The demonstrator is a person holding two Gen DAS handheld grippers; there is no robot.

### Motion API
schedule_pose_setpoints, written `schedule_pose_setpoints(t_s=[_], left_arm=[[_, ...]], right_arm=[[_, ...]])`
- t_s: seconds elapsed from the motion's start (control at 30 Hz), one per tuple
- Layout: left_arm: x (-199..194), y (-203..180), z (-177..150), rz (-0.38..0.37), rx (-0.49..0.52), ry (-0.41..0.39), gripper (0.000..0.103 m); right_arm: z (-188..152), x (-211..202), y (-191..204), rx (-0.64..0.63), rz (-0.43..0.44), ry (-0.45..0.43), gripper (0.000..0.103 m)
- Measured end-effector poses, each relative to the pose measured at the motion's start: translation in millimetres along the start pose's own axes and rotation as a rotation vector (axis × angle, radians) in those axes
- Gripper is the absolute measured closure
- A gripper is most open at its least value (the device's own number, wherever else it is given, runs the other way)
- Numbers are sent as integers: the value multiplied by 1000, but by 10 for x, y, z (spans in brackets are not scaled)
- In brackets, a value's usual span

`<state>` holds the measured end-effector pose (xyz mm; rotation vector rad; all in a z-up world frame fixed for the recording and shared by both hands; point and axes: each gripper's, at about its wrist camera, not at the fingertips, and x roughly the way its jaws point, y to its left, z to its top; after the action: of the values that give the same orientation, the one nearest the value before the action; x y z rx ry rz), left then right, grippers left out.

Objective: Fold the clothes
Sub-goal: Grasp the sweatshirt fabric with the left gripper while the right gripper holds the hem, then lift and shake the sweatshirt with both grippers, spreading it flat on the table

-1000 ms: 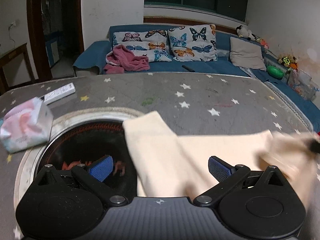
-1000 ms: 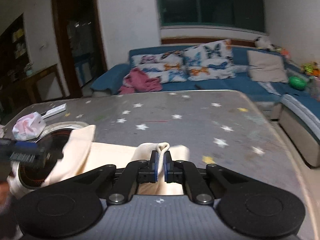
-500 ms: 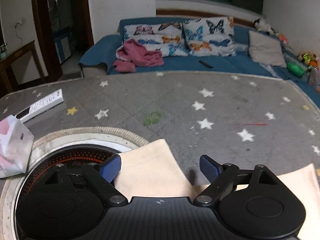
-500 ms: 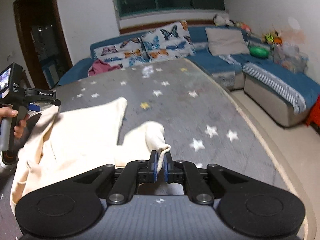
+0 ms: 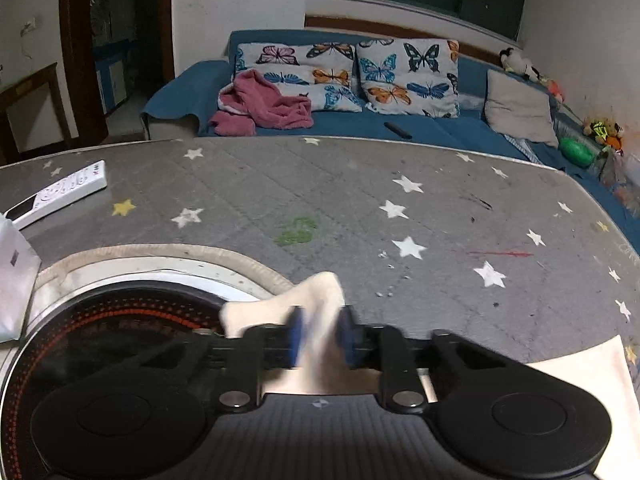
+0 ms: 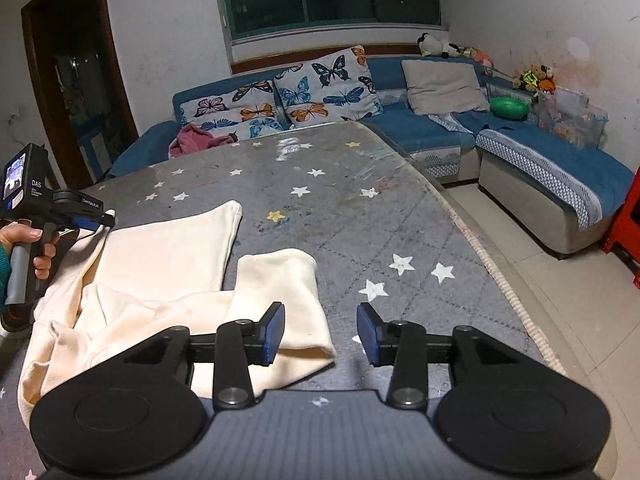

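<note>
A cream garment (image 6: pixel 168 276) lies spread on the grey star-patterned table (image 6: pixel 360 220). One folded end of it (image 6: pixel 288 296) lies by my right gripper's left finger. My right gripper (image 6: pixel 320 334) is open and empty just above the table. My left gripper (image 5: pixel 320 336) is shut on a bunched corner of the cream garment (image 5: pixel 316 300) over the round black hob. In the right wrist view the left gripper (image 6: pixel 92 222) holds the cloth's far left edge, lifted off the table.
A round black hob (image 5: pixel 120 320) with a white ring is set into the table at left. A white remote (image 5: pixel 60 194) and a tissue pack (image 5: pixel 12 280) lie beside it. A blue sofa (image 5: pixel 400 120) with pillows runs behind and right of the table.
My left gripper has closed on the garment's corner. My right gripper has opened and let go of the cloth, which now lies on the table.
</note>
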<state>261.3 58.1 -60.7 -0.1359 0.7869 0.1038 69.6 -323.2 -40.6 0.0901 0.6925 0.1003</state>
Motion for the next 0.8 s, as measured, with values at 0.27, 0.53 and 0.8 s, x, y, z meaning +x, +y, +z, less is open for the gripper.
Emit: schedule_pose_setpoints(t_s=[0.27, 0.53, 0.8], left_arm=[[-547, 388, -87, -23, -110, -88, 97], [-1551, 873, -406, -26, -173, -246, 98], [-2427, 1345, -916, 23, -231, -368, 98]], right_arm=[[-8, -83, 54, -19, 9, -9, 57], [-53, -69, 190, -50, 36, -6, 52], [-49, -175, 443, -117, 135, -6, 51]])
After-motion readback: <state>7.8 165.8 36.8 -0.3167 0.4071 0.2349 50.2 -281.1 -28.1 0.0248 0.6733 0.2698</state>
